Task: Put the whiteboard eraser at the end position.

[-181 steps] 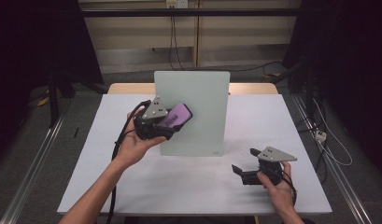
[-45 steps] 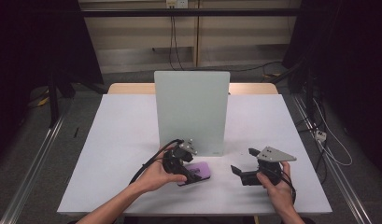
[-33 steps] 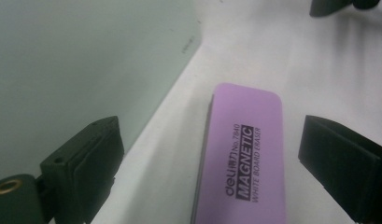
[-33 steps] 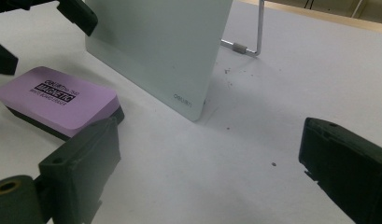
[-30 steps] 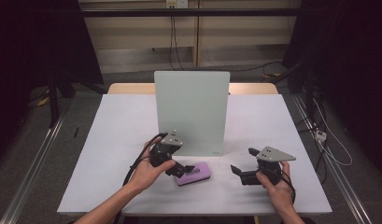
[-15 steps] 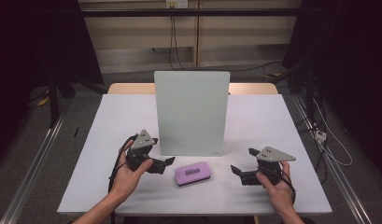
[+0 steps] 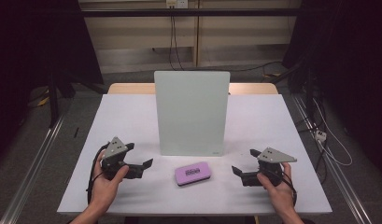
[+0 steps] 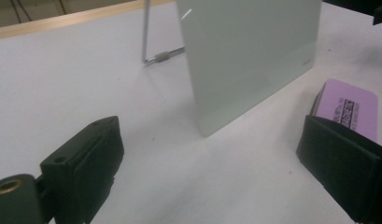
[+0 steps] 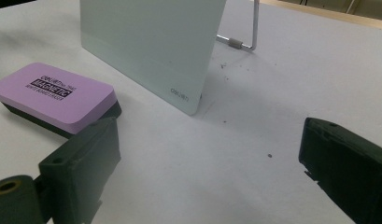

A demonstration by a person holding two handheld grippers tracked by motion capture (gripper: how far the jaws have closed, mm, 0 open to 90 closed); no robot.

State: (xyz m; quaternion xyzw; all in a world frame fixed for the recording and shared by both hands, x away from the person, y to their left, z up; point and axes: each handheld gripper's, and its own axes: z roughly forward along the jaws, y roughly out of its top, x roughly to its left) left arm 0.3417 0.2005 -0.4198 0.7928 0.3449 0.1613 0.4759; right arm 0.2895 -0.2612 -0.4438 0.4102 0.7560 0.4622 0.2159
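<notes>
The white surface (image 7: pixel 132 116) carries an upright pale-green board (image 7: pixel 192 112), propped from behind on a thin metal stand (image 8: pixel 156 56); the board itself has not moved over the last seconds.

What has changed is the eraser (image 7: pixel 192 173). Six seconds ago the left claw held it up against the board's face; a second and a half ago it was down at the surface in front of the board, with the claw at it. Now it lies flat on the surface, purple side up and printed label showing, just in front of the board's lower edge and apart from it, midway between the two hands.

The left claw (image 7: pixel 141 168) has let go and pulled back toward the person's left, well apart from the eraser. Its jaws stand wide apart with nothing between them; in the left gripper view the eraser sits beyond the far jaw, not inside the gap.

The right claw (image 7: pixel 239 173) rests near the front edge at the right, where it was throughout. It too is released, jaws spread and empty, with the eraser off to one side in the right gripper view.

My reading: the wiping pass on the board is over and the eraser has been put down and freed, so this stretch of work looks finished, both hands parked at rest.
</notes>
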